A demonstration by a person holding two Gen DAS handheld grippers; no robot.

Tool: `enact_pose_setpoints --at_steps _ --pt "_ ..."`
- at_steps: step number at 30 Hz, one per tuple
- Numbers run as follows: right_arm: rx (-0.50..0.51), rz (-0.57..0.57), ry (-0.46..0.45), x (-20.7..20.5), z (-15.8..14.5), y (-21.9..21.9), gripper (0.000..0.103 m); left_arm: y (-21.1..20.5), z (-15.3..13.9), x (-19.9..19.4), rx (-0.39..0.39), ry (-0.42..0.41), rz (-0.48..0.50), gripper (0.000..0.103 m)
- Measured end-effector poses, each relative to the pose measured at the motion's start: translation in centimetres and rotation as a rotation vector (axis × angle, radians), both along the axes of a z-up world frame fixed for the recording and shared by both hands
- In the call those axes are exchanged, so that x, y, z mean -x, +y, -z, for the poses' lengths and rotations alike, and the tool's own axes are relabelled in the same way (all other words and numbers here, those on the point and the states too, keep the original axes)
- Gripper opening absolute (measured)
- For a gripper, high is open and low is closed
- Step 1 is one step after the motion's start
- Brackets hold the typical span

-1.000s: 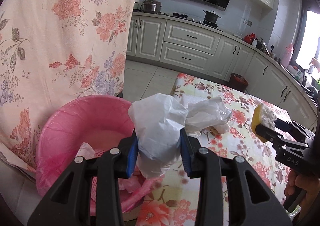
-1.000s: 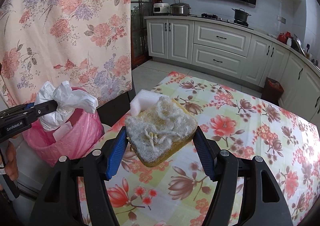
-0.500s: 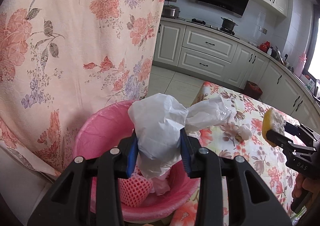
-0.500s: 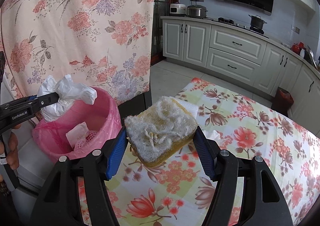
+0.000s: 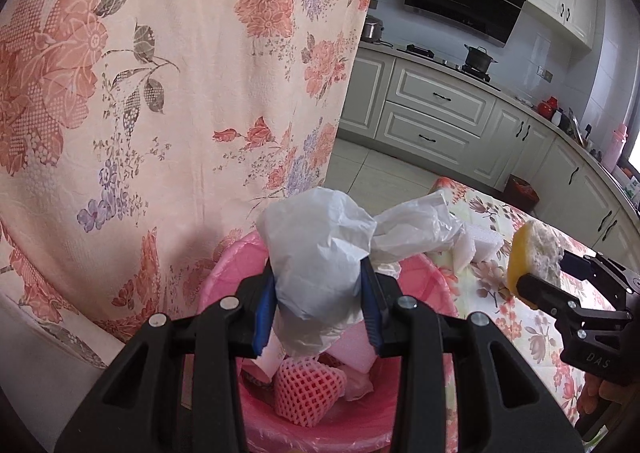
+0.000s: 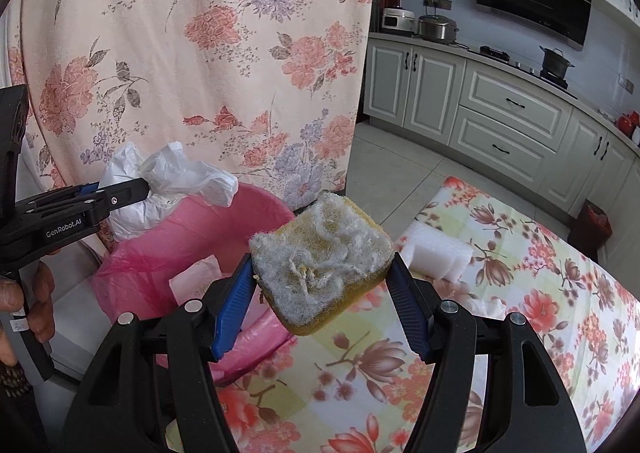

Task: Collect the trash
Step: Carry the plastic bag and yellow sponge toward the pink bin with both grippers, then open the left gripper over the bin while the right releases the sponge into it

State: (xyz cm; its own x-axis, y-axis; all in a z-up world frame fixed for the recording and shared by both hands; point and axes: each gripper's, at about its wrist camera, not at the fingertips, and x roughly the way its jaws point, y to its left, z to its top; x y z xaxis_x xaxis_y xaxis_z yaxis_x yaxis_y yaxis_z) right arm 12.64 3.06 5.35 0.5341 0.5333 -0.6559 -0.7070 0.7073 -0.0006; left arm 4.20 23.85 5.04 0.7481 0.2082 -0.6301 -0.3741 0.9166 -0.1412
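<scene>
My left gripper [image 5: 319, 309] is shut on a crumpled white plastic bag [image 5: 320, 265] and holds it over the pink-lined trash bin [image 5: 424, 289]; both show in the right wrist view, the bag [image 6: 168, 177] above the bin [image 6: 180, 245]. The bin holds a pink foam fruit net [image 5: 308, 389] and paper scraps. My right gripper [image 6: 320, 285] is shut on a worn yellow sponge [image 6: 324, 257] above the table's left edge, just right of the bin; the sponge also shows in the left wrist view [image 5: 532, 253].
A floral curtain [image 5: 160, 93] hangs right behind the bin. The table has a floral cloth [image 6: 520, 313] with a white foam block [image 6: 436, 253] near its corner. Kitchen cabinets [image 6: 500, 117] and a small red bin [image 6: 596, 221] stand beyond.
My left gripper has carried the bag left from over the table edge to above the bin. My right gripper has moved left with the sponge, closer to the bin.
</scene>
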Motion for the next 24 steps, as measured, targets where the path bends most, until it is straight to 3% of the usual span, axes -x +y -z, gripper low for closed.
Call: enact_pose_setpoints --at_steps 24 --pt "0.036 -0.052 0.047 -2.5 3.1 7.9 0.065 3.2 1.0 -2.9 0.030 0.032 -0.027 0.037"
